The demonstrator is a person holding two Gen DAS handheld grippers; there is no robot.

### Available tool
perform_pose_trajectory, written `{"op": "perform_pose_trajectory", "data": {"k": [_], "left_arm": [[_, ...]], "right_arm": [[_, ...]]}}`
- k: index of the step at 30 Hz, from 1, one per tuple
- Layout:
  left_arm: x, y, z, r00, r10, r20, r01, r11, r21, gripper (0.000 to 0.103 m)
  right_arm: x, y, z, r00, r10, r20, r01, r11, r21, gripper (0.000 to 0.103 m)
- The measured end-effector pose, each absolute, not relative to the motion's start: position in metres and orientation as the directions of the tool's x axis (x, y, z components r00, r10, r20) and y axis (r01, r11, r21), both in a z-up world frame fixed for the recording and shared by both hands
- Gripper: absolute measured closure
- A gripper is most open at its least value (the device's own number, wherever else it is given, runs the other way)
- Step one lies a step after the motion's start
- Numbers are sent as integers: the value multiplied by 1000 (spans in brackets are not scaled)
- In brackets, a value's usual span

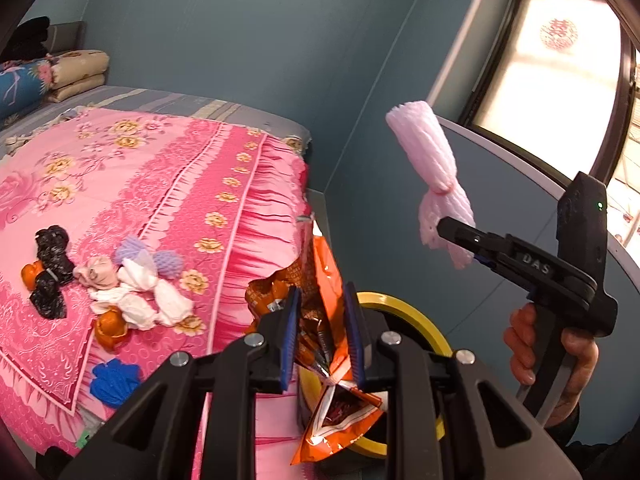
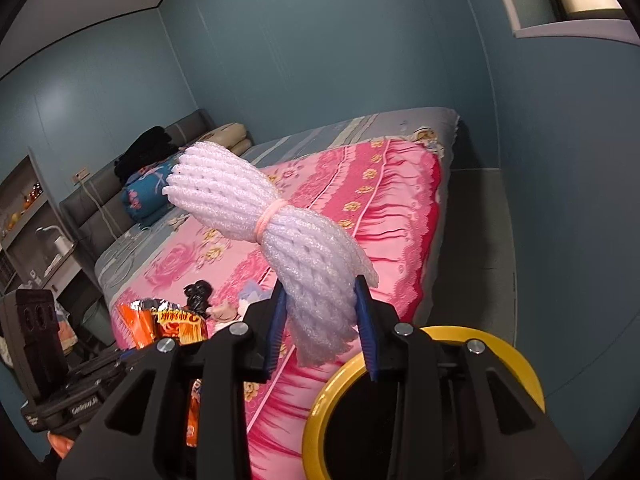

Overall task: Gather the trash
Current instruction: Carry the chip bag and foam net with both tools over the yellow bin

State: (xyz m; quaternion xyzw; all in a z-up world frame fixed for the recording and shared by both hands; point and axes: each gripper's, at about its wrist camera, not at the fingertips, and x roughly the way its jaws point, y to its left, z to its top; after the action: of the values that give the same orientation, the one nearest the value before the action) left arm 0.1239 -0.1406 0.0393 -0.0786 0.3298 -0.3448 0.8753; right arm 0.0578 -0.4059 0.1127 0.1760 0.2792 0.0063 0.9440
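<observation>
On the bed [image 1: 168,184], at nine o'clock in our left wrist view, we see a heap of trash: crumpled black bags [image 1: 50,268], orange peels [image 1: 109,326], white tissues [image 1: 140,300], purple foam nets [image 1: 148,256] and, lower at eight o'clock, a blue wad [image 1: 114,378] near the edge of the pink quilt.

Our left gripper [image 1: 322,338] sits at six o'clock, its fingers [image 1: 290,336] pinching an orange snack bag [image 1: 324,368] that hangs over the yellow-rimmed bin [image 1: 404,312] just beside the bed.

At three o'clock our right gripper [image 1: 460,236] holds a pale pink foam net [image 1: 432,168], bunched and tied at the middle with a pink band, raised in the air above the bin and well apart from the bed.

From the right wrist view, the snack bag [image 2: 164,324] shows at eight o'clock. The right gripper [image 2: 320,324] has its blue-padded fingers [image 2: 366,328] pressed onto the lower end of the foam net [image 2: 256,216], which tilts up toward eleven o'clock. The bin [image 2: 504,356] lies at five o'clock, directly below the fingers, beside the bed [image 2: 360,184].
</observation>
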Motion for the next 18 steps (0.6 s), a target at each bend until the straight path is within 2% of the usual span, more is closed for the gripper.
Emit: {"op": "perform_pose_trajectory", "data": {"k": [10, 18], "left_arm": [[120, -186, 28, 476, -688, -548, 624, 703, -341, 83], [134, -206, 5, 397, -717, -573, 647, 661, -379, 83]], "right_arm": [[54, -420, 108, 839, 14, -544, 181, 935, 304, 70], [63, -425, 86, 793, -28, -609, 251, 925, 284, 70]]}}
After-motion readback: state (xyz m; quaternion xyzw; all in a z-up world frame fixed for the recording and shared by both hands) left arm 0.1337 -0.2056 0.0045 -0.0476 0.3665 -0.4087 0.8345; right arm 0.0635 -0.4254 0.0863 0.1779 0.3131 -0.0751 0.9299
